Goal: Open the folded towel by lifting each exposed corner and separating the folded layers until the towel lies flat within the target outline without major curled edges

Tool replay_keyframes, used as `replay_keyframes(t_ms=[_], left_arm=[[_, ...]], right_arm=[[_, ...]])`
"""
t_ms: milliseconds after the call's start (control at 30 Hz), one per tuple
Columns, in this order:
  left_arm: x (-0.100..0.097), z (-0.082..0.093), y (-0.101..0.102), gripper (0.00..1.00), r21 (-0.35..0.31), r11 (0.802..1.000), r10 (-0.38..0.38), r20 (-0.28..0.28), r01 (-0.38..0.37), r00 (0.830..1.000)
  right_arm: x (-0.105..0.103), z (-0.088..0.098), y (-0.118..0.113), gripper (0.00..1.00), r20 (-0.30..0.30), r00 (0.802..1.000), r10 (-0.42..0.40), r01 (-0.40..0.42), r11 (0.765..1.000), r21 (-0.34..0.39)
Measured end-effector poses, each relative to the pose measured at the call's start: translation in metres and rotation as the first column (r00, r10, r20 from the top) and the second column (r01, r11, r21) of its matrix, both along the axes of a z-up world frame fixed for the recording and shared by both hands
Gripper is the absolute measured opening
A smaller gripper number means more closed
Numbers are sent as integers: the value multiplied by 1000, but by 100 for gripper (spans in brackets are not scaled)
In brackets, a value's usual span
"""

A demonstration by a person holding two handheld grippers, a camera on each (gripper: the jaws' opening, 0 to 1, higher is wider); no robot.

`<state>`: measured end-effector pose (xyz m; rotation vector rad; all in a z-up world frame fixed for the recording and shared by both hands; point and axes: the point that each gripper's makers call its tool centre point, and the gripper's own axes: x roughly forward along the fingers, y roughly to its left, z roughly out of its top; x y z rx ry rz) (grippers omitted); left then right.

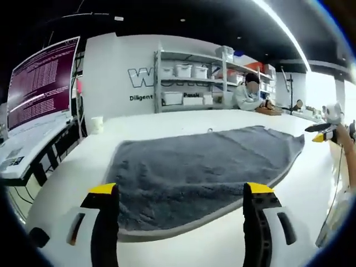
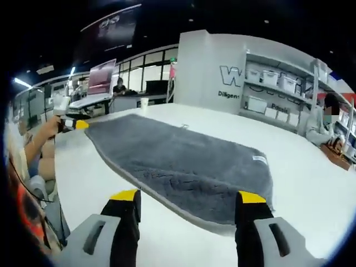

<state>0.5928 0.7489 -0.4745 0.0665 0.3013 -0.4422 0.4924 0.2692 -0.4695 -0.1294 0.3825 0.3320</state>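
Soft grey towel [image 1: 206, 167], spread long across the white bench [image 1: 167, 125]. Looks thick and fluffy, so floppy, not stiff. Probably light, easy to lift. Will sag and drape when picked up, not hold a shape. Fuzzy, so not slippery. Cannot break.

Looks mostly flat, with no big curls. Near edge looks thick with a pale rim, so maybe two layers there; hard to tell. No outline to be seen on the bench.

Best to pinch at a corner or along the thin rim, not in the middle. In the middle, too easy to grab both layers at once. Small white tag [image 2: 258, 158] near one corner, a good mark for that end. Better to pinch only the top layer and lift slowly, so the bottom one stays down.

Left claw [image 1: 181, 189]: wide open, yellow tips far apart. Nothing held. Close to the near edge of the towel, jaws on either side of a wide stretch of it. Touching or just above, cannot tell.

Right claw [image 2: 188, 196]: wide open too, also holding nothing. Near the other end of the towel, just by its edge, close to the corner with the tag. Cannot tell if touching here either.
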Motion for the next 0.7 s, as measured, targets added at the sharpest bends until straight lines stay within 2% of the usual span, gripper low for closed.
replay_keyframes(t_ms=[100,200,300,400,500,600,700], left_arm=[[3,-6,-3,99,8,1000,-24,-22,24,999],[6,-16,-8,99,18,999,-47,-58,48,997],[9,-26,-13,98,12,998,-62,-99,63,993],[9,-35,-20,91,-1,997,-82,-147,83,986],[11,-43,-21,89,-7,997,-80,-181,80,980],[13,-53,-12,89,30,998,-42,-214,49,976],[15,-54,-7,81,59,997,-29,-203,42,979]], right_arm=[[5,-1,-15,55,7,999,-49,49,998,34],[13,-9,-26,52,-14,997,-78,79,997,23],[22,-22,-33,56,-61,995,-81,81,997,-1],[31,-34,-36,62,-99,993,-71,69,997,-18],[36,-43,-36,62,-122,991,-60,58,998,-24],[38,-52,-41,65,-152,985,-79,79,997,-4],[38,-61,-46,68,-177,979,-95,99,995,14]])
